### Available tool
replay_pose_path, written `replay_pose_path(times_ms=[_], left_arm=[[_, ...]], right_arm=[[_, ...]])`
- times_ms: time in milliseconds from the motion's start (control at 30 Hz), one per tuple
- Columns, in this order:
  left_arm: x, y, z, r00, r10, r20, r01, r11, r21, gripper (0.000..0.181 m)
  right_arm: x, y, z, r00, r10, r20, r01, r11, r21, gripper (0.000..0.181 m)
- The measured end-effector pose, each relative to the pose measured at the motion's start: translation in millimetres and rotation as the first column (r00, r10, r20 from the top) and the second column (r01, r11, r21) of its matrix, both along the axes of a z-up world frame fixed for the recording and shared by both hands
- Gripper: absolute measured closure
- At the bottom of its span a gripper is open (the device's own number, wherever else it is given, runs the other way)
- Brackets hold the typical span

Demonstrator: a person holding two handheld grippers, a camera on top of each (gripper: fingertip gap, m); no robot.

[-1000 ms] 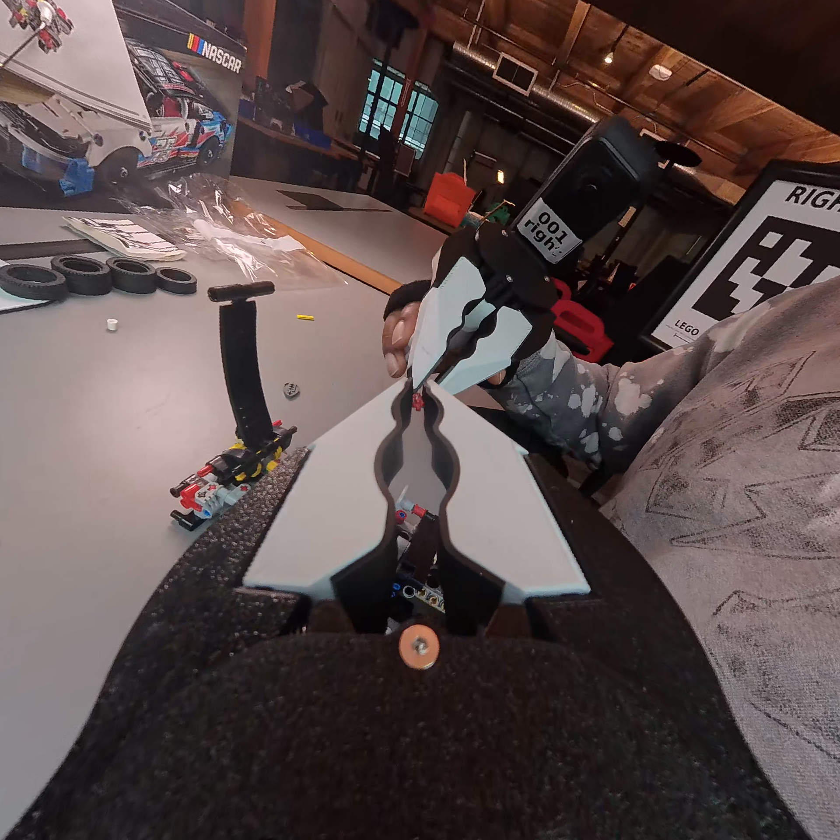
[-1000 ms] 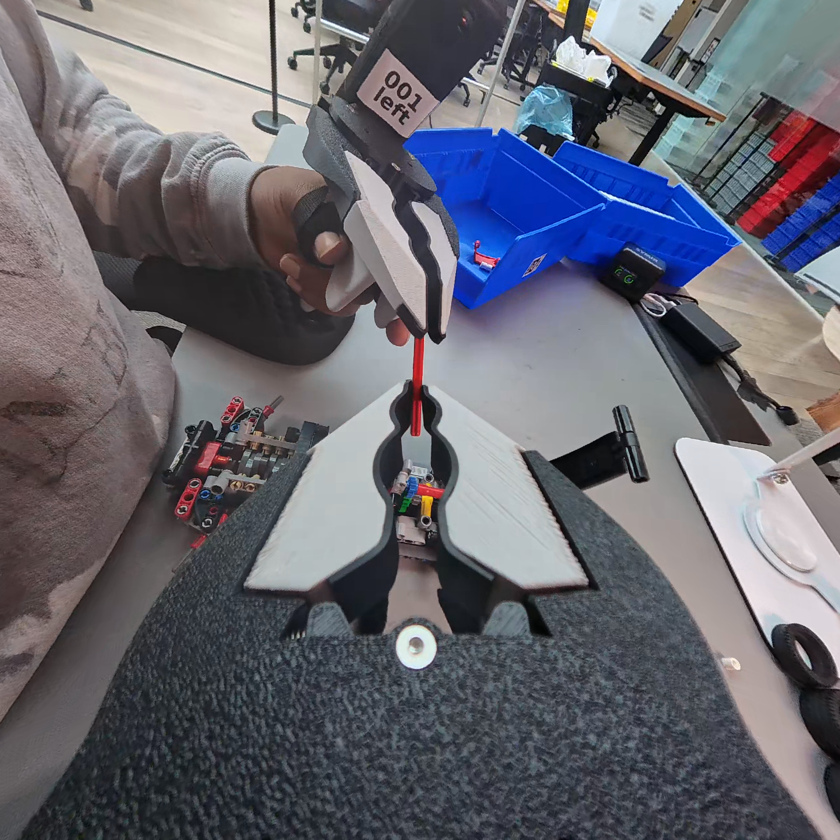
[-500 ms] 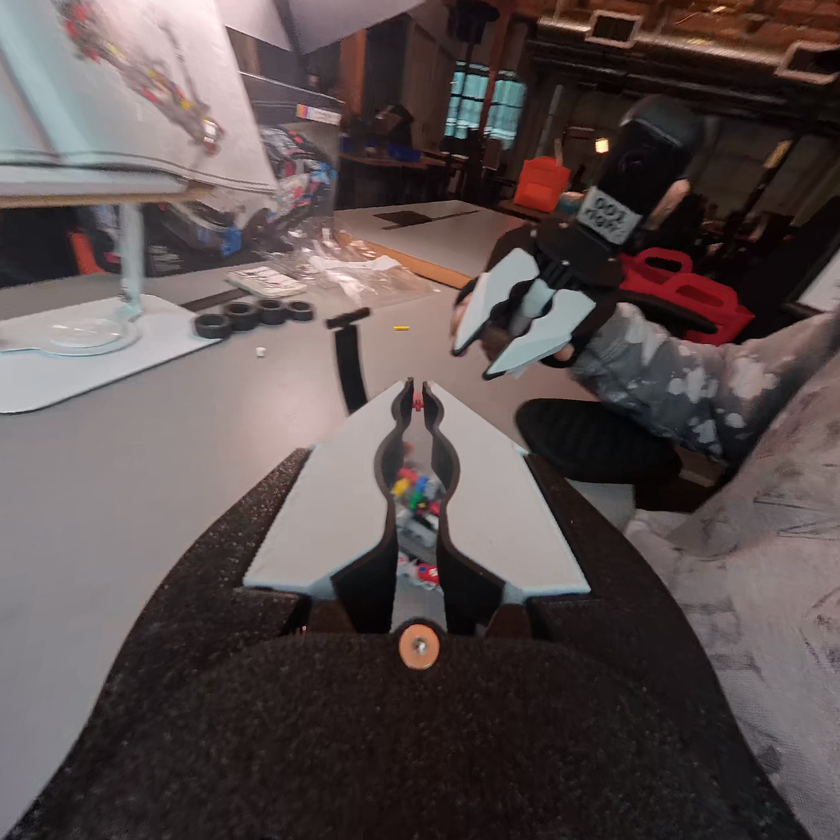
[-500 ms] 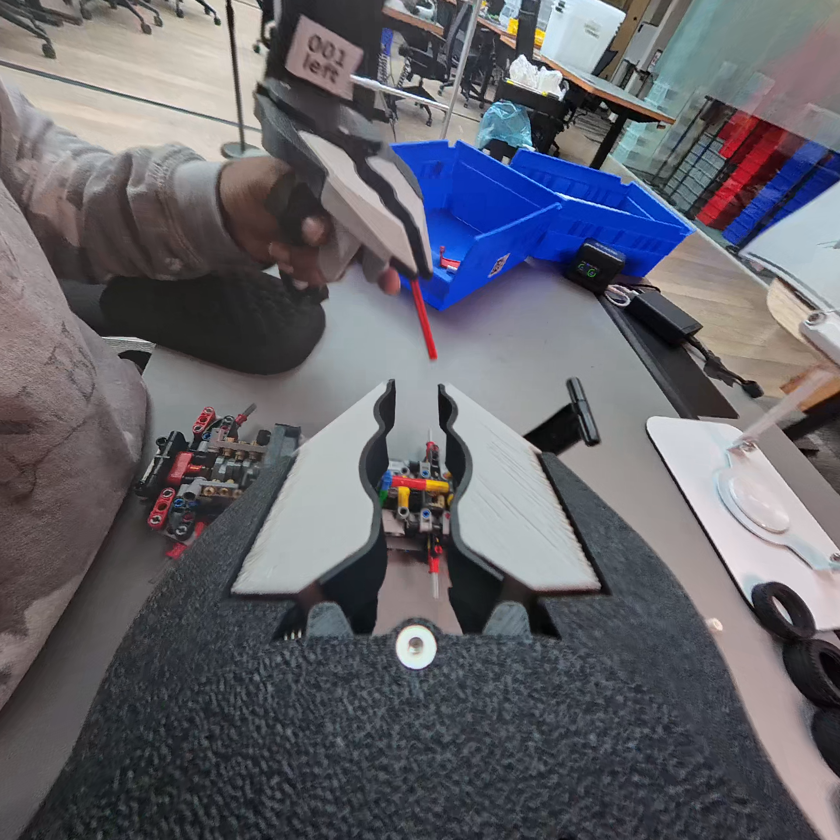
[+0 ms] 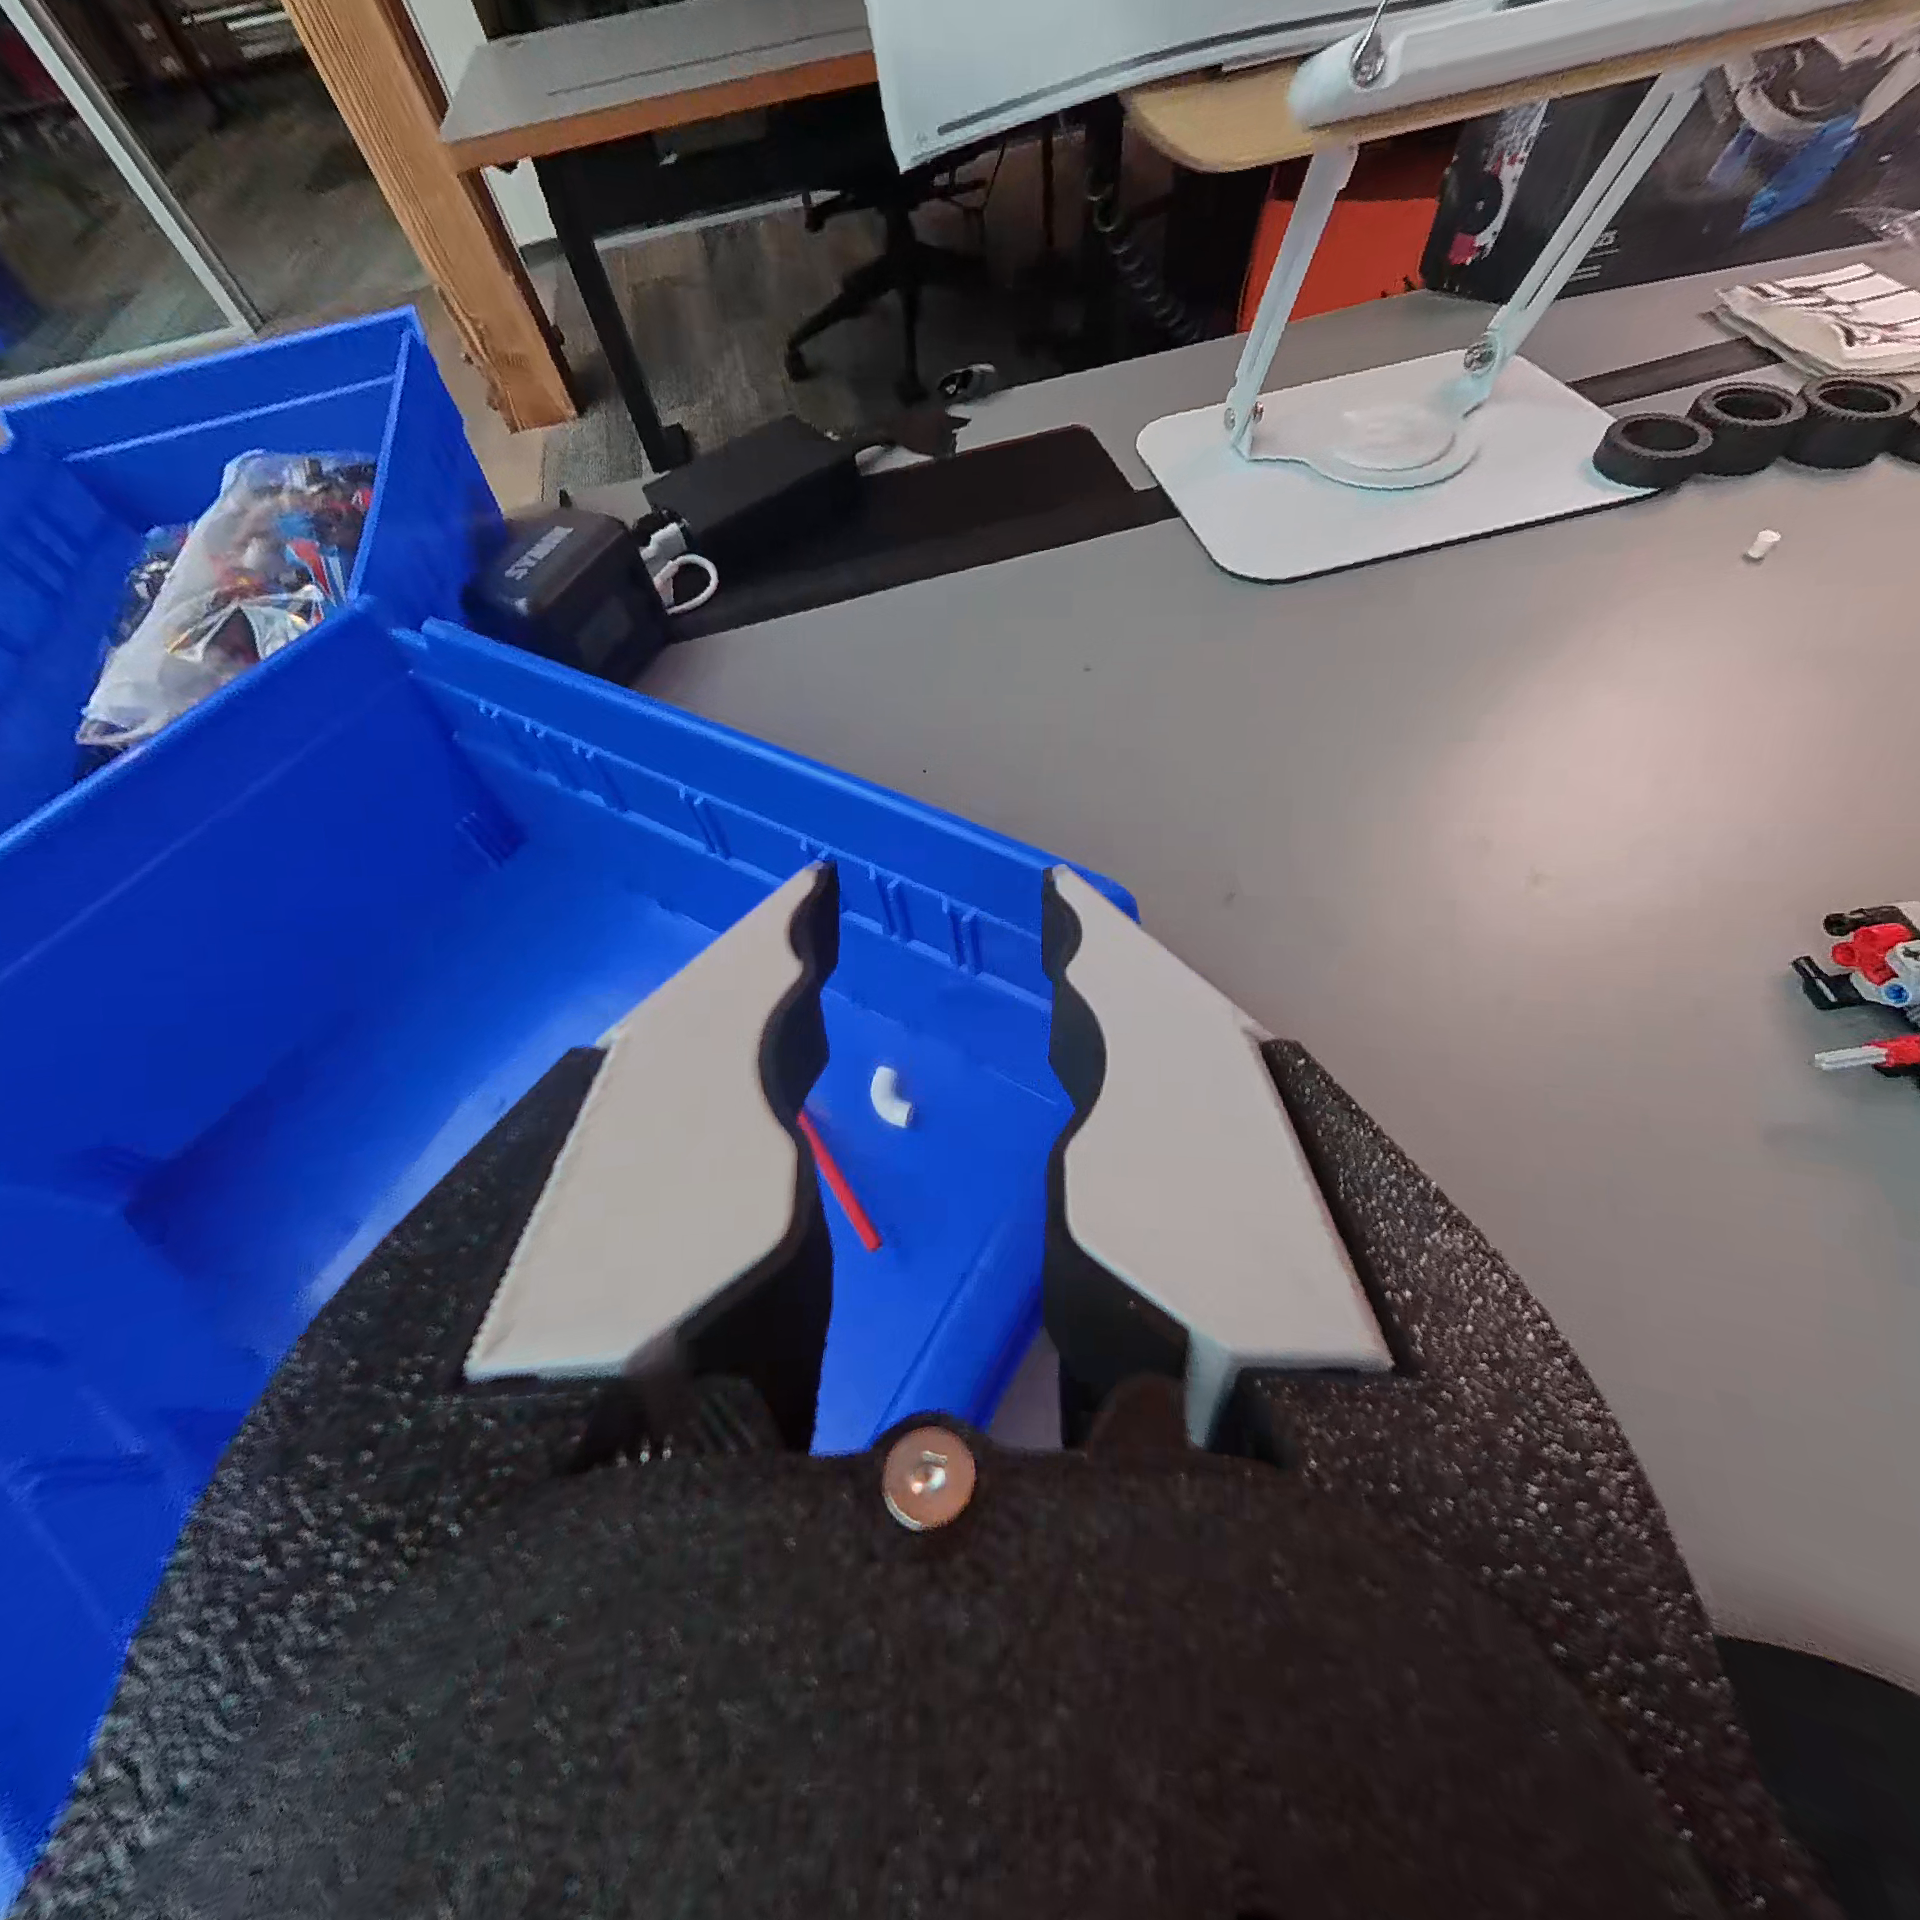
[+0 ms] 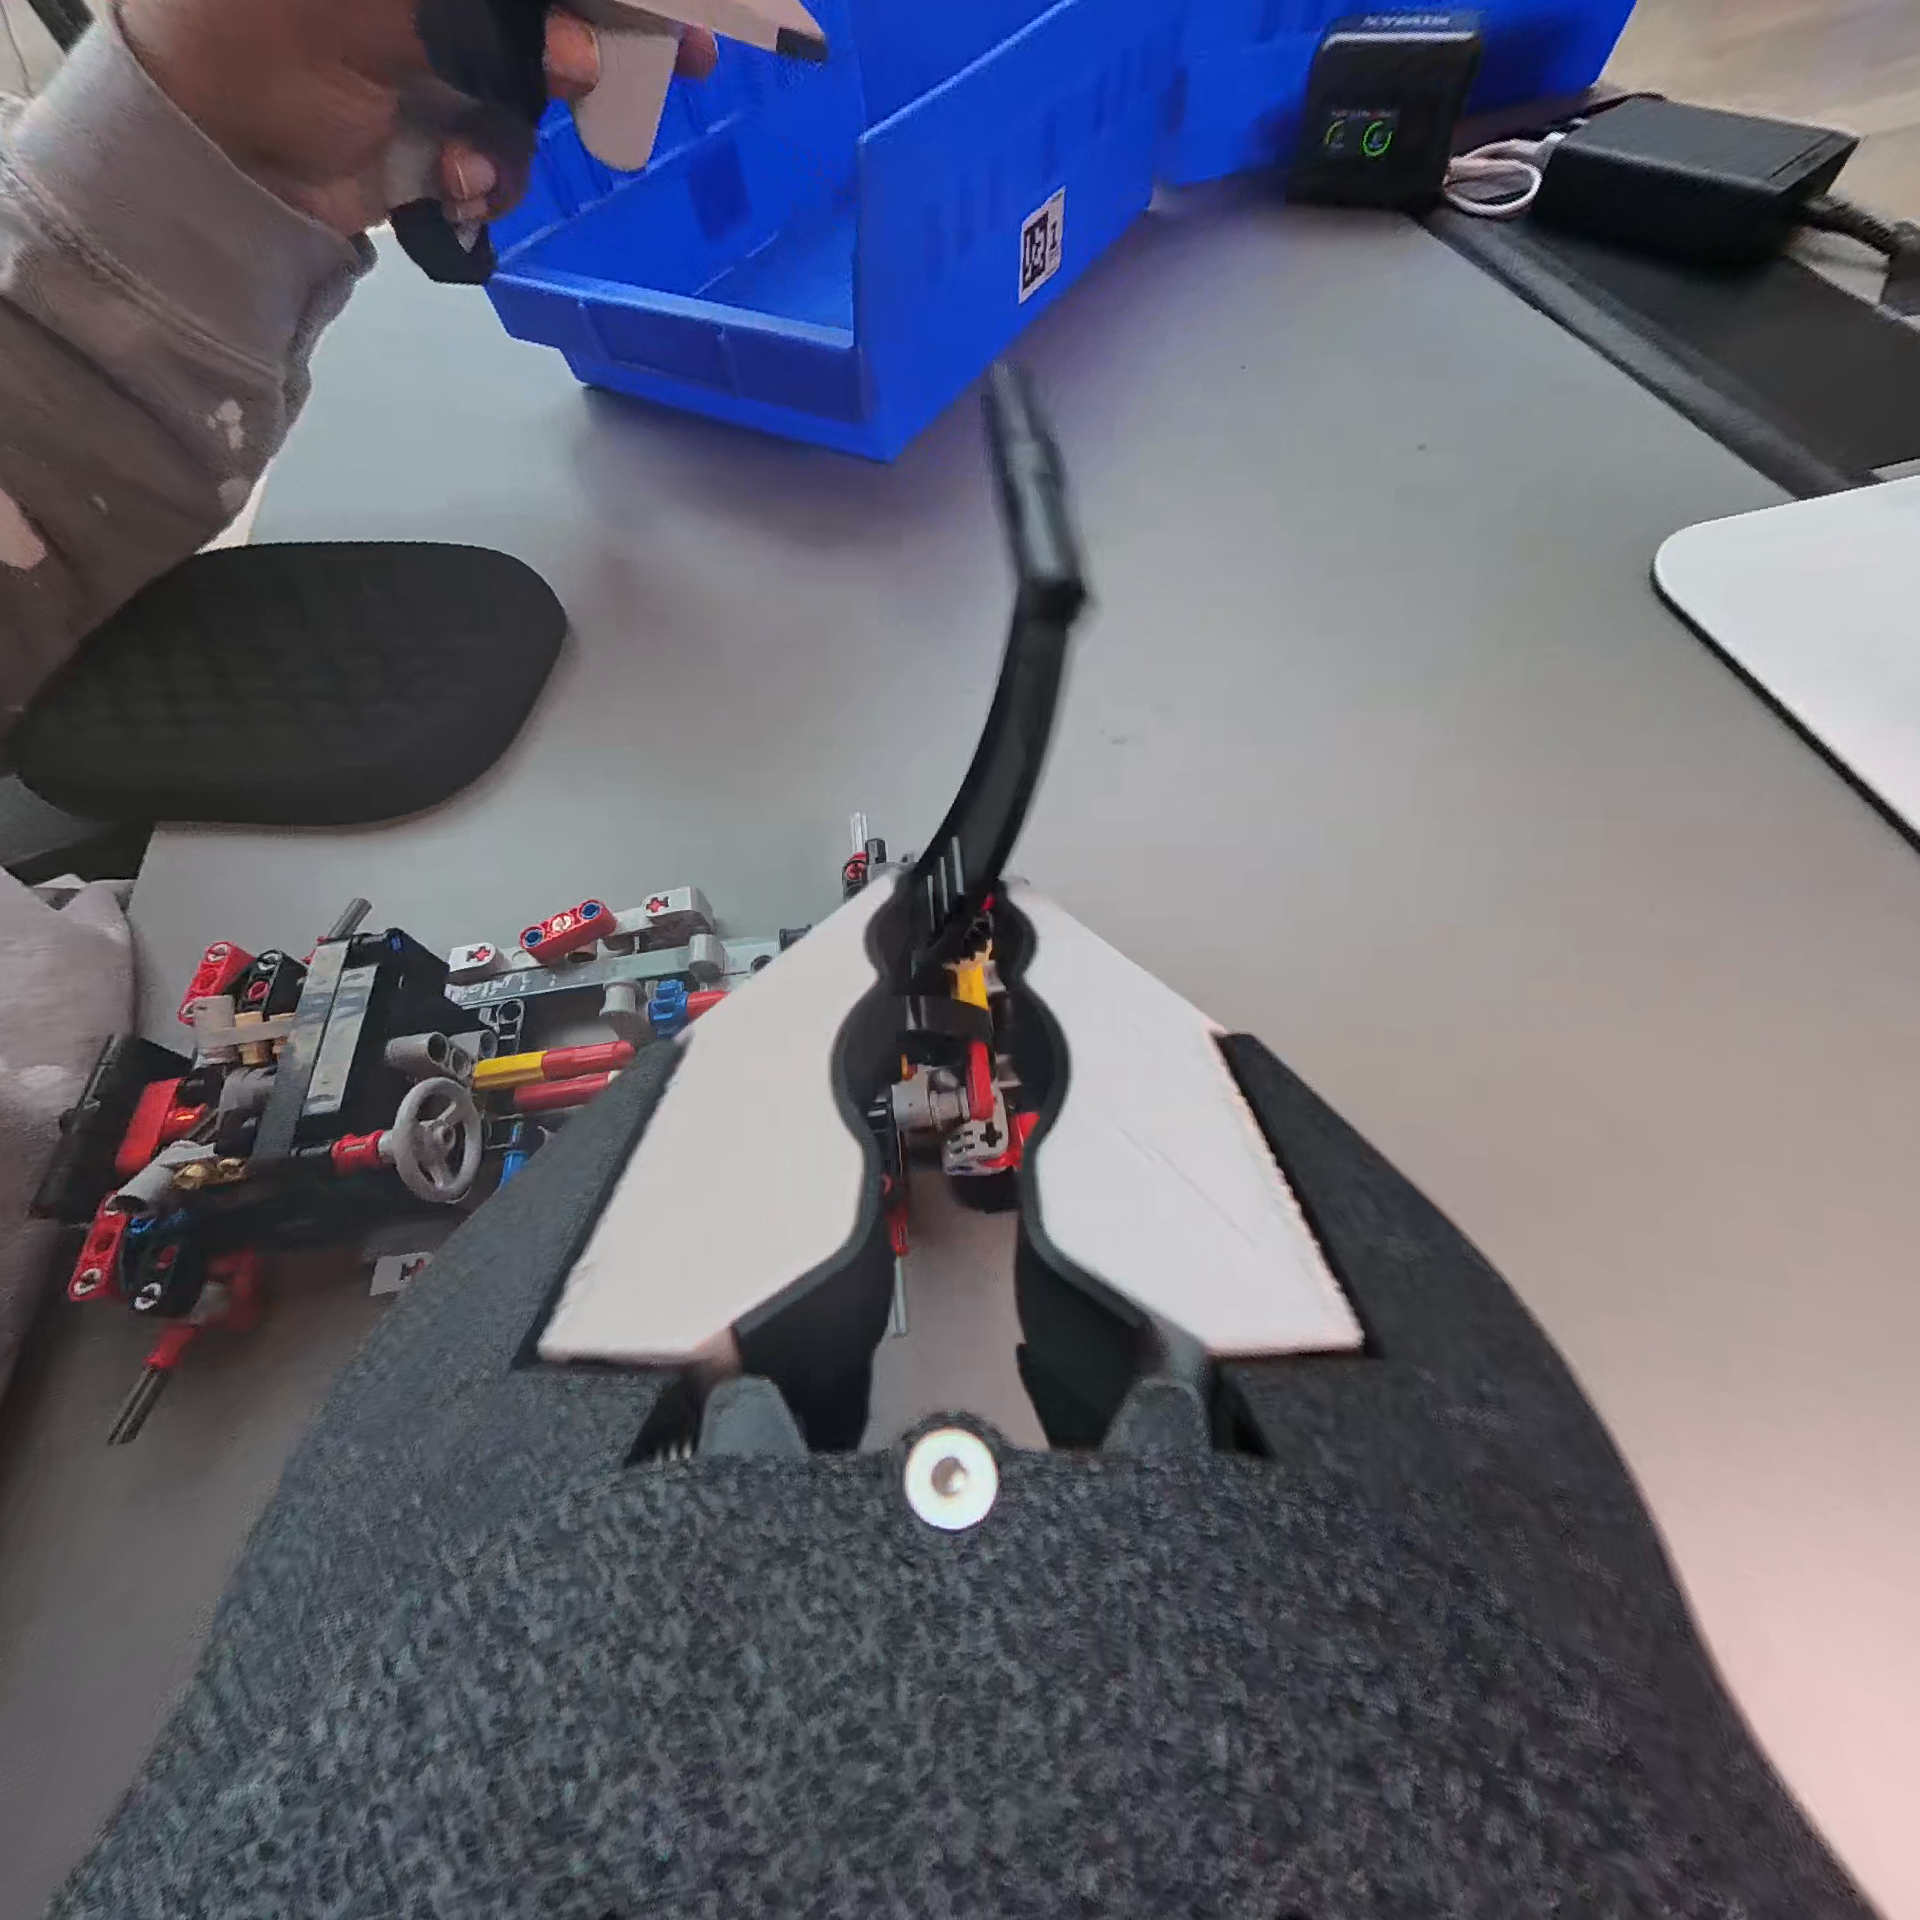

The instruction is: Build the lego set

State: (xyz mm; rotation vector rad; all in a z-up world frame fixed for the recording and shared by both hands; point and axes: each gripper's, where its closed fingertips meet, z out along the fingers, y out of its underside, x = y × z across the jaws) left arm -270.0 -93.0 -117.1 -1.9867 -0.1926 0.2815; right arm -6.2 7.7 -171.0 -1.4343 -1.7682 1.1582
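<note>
Though released, red axle beneath left gripper

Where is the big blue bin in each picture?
Left wrist view: the blue bin fills the left side, under the open left hand-held gripper, with a red rod lying inside it.
Right wrist view: the same bin sits at the top, left of middle.
Shared landmark: the small black box beside the bin.
</note>
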Motion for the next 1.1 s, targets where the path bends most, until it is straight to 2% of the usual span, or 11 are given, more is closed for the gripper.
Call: replay_pose_path(times_ms=[100, 200, 333, 433, 633, 733, 833, 867, 933, 1033, 1100], left_arm=[[12.7, 7.2, 8.6, 0.998, -0.054, -0.030, 0.055, 0.998, 0.025, 0.141], [25.3, 11.4, 15.4, 0.994, -0.099, -0.052, 0.101, 0.993, 0.053, 0.142], [39.8, 16.5, 13.6, 0.987, -0.149, -0.061, 0.152, 0.987, 0.051, 0.142], [50.9, 21.1, 11.7, 0.981, -0.185, -0.064, 0.188, 0.981, 0.051, 0.142], [77.9, 32.3, 1.8, 0.961, -0.271, -0.057, 0.273, 0.962, 0.021, 0.142], [88.3, 35.7, -3.7, 0.950, -0.303, -0.072, 0.303, 0.953, -0.005, 0.142], [96.9, 34.2, -6.2, 0.943, -0.326, -0.066, 0.326, 0.945, -0.006, 0.142], [100.7, 33.4, -5.8, 0.941, -0.335, -0.053, 0.336, 0.942, 0.004, 0.143], [111.0, 33.1, -4.3, 0.930, -0.367, -0.025, 0.367, 0.930, 0.030, 0.144], [138.0, 36.8, -1.5, 0.887, -0.461, 0.013, 0.459, 0.885, 0.069, 0.145], [159.9, 40.1, -1.4, 0.844, -0.535, 0.040, 0.530, 0.843, 0.088, 0.146]], right_arm=[[-4.2, 5.6, 5.3, 1.000, -0.027, -0.012, 0.027, 0.999, -0.038, 0.179], [0.5, 52.0, 5.7, 0.970, -0.242, -0.031, 0.240, 0.969, -0.050, 0.179], [27.6, 115.6, 3.7, 0.832, -0.555, -0.014, 0.546, 0.822, -0.161, 0.179], [49.2, 140.5, 3.4, 0.739, -0.673, 0.000, 0.662, 0.728, -0.178, 0.179], [61.0, 138.0, -0.1, 0.739, -0.673, 0.037, 0.650, 0.696, -0.306, 0.177], [64.8, 142.0, 4.3, 0.750, -0.659, 0.062, 0.596, 0.631, -0.496, 0.166], [83.4, 146.3, 19.8, 0.753, -0.657, 0.050, 0.497, 0.517, -0.697, 0.149], [91.8, 146.7, 20.2, 0.751, -0.659, 0.040, 0.502, 0.531, -0.683, 0.149], [103.8, 135.8, 8.6, 0.791, -0.610, 0.042, 0.539, 0.663, -0.519, 0.153], [113.0, 108.9, -29.5, 0.880, -0.451, 0.148, 0.467, 0.878, -0.107, 0.153], [114.5, 101.4, -47.1, 0.905, -0.373, 0.204, 0.356, 0.927, 0.116, 0.152]])
